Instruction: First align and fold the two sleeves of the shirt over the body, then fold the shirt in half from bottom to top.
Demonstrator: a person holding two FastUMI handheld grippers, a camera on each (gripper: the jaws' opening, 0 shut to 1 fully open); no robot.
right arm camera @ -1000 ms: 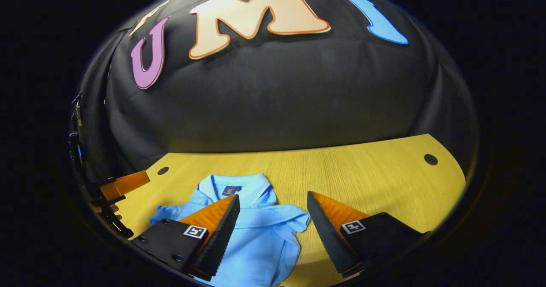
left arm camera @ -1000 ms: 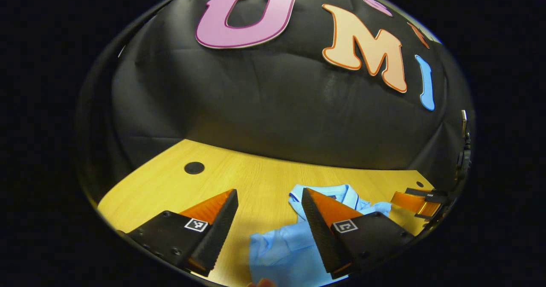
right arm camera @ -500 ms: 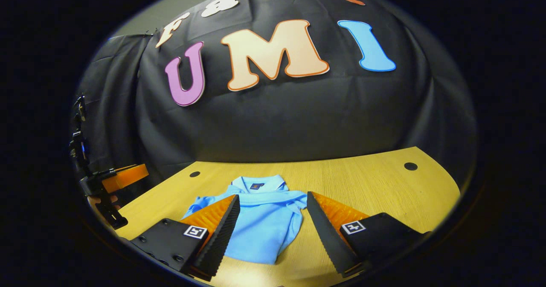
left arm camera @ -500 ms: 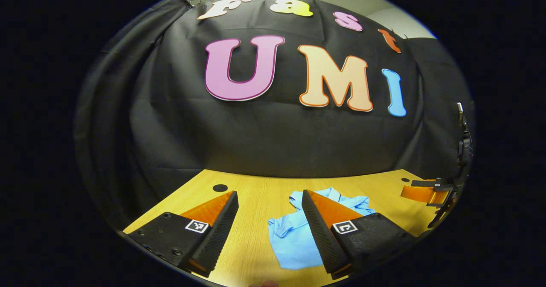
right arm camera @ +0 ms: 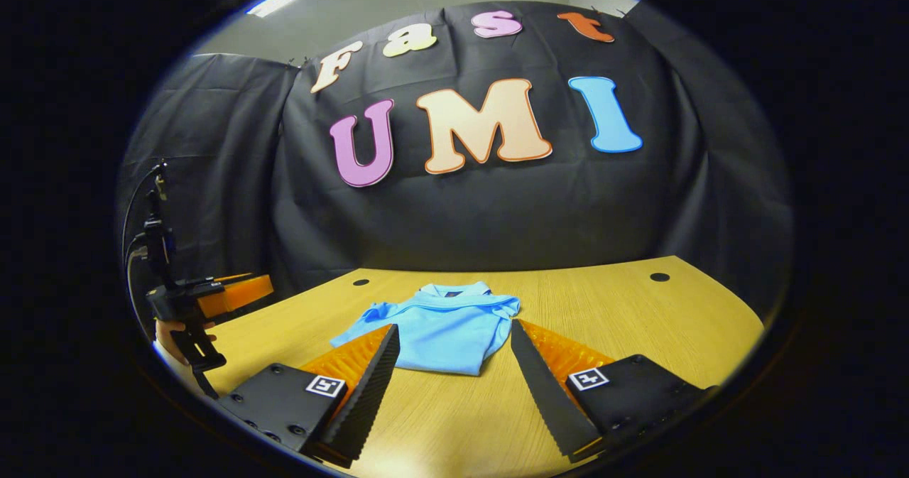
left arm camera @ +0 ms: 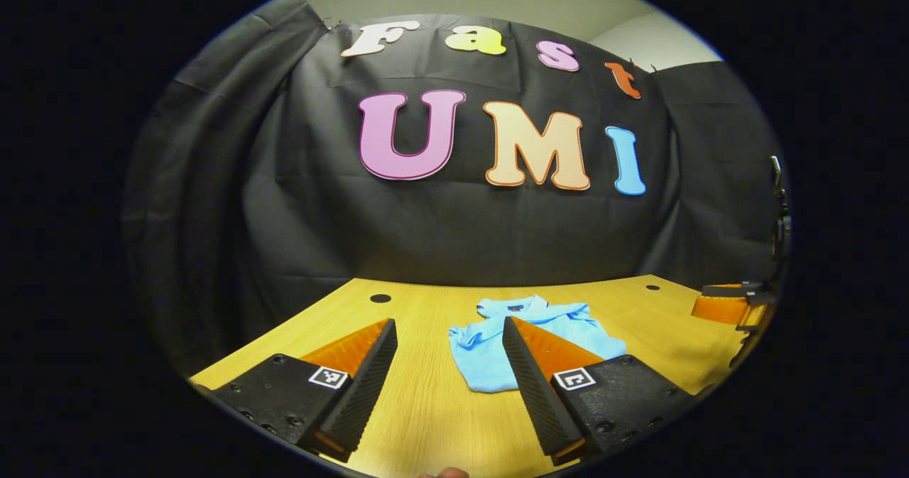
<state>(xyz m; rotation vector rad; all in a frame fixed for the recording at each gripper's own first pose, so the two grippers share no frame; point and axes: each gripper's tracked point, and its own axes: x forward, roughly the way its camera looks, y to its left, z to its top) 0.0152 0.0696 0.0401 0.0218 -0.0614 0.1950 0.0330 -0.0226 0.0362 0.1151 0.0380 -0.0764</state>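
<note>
A: What is the left gripper [left arm camera: 449, 346] doing?

B: It is hovering above the wooden surface [left arm camera: 426, 421] with its fingers spread wide and nothing between them. The light blue shirt [left arm camera: 490, 354] is lying ahead of it, slightly to the right of the gap, and the right-hand finger is covering part of the cloth.

A: Is the shirt lying flat?

B: It is sitting as a compact folded bundle, collar at the far end, resting on the surface and touching neither finger.

A: And the right gripper [right arm camera: 454, 350]?

B: It is likewise standing wide open and gripping nothing. From its camera the shirt [right arm camera: 440, 329] is lying straight ahead, just beyond the fingertips and roughly centred between them, with a sleeve corner poking out to the left.

A: Is either gripper appearing in the other's view?

B: Yes. In the right gripper view the left gripper [right arm camera: 213, 297] is showing far off to the left, with a hand [right arm camera: 177, 336] holding its grip. In the left gripper view the right gripper [left arm camera: 731, 304] is peeking in at the far right edge; how it is standing there is hard to tell.
</note>
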